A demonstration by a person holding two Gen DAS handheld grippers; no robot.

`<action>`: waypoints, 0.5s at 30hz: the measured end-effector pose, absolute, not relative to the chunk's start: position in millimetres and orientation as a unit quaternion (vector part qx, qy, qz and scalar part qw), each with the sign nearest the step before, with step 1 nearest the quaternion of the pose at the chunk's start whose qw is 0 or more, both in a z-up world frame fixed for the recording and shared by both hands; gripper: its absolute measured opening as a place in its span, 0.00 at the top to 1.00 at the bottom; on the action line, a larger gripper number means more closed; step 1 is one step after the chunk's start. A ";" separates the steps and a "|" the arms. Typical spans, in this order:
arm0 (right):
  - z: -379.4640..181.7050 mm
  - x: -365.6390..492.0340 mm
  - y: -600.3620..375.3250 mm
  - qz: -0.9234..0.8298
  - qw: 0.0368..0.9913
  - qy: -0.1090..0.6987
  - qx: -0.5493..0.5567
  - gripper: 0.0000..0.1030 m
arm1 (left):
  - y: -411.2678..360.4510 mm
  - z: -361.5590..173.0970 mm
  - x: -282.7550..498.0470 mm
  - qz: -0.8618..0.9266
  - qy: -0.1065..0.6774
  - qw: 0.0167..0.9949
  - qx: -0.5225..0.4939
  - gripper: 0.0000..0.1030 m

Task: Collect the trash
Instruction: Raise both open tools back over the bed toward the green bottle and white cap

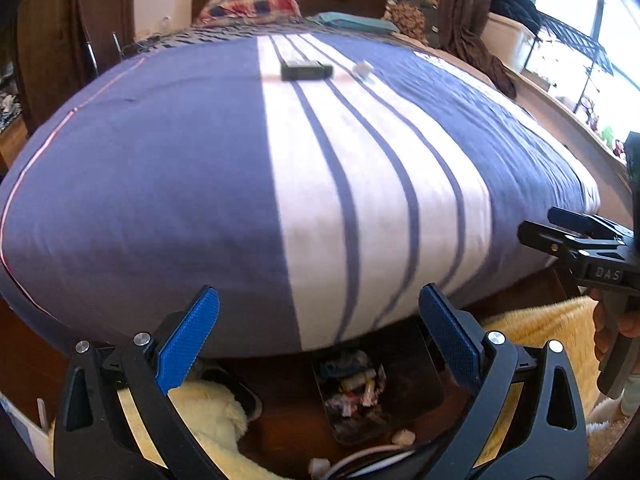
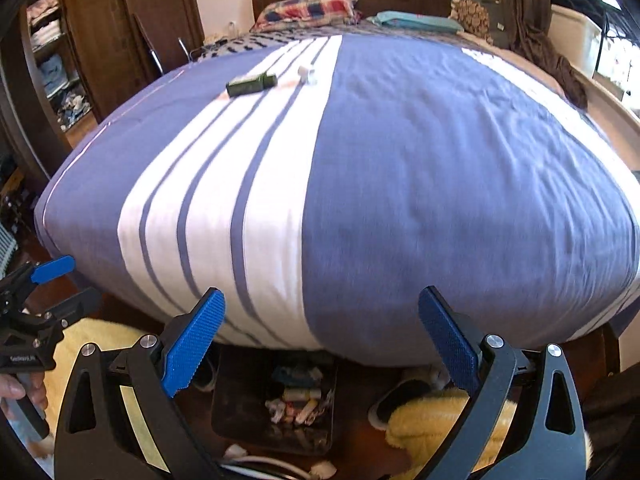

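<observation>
White and crumpled, the scrap point(image 1: 363, 70) lies far up the bed point(image 1: 160, 184), in the upper middle of the left wrist view and upper middle-left of the right wrist view point(image 2: 307, 73), on the white striped band of the cover. Just beside it, toward frame left, rests a dark green box point(image 1: 306, 71); its long axis runs roughly across the bed, tilted slightly in the right view point(image 2: 252, 84). Whether the two touch is too blurred to tell.

Both grippers hang at the foot of the bed, well apart from the scrap, so the coming move looks like a long forward reach over the cover. From the left gripper point(image 1: 320, 332) the scrap sits ahead and a little right; from the right gripper point(image 2: 322, 332) it sits nearly straight ahead. Neither is clearly nearer, though the right one seems better lined up. Both stand wide, blue pads spread, nothing between them.

Below the mattress edge, on the floor, a dark bin point(image 2: 276, 408) holds wrappers, likely where the trash goes. It is near both grippers, at bottom centre of each view point(image 1: 376, 400).

Only the left view shows the right gripper point(image 1: 580, 240) from the side, at the right edge. Only the right view shows the open wardrobe shelves point(image 2: 52, 52) at upper left, and the left gripper point(image 2: 40, 288) at the lower left edge.
</observation>
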State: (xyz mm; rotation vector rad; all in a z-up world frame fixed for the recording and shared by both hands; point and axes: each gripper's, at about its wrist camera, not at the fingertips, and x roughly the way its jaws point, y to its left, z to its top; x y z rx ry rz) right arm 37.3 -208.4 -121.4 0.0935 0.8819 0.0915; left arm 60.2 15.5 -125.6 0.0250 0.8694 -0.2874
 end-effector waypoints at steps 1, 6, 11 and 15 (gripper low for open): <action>-116.9 41.0 -208.5 0.045 0.904 0.422 0.044 0.05 | 17.7 -120.6 65.5 -0.134 0.415 0.900 0.011 0.08; -100.0 59.3 -208.2 0.045 0.911 0.407 0.034 0.03 | 22.9 -105.7 85.3 -0.126 0.402 0.907 0.007 0.08; -84.6 83.7 -204.8 0.050 0.917 0.396 0.024 0.03 | 25.7 -95.9 109.2 -0.117 0.395 0.911 0.004 0.08; -77.9 105.7 -202.0 0.052 0.918 0.393 0.017 0.03 | 30.0 -94.9 130.3 -0.109 0.398 0.911 0.002 0.08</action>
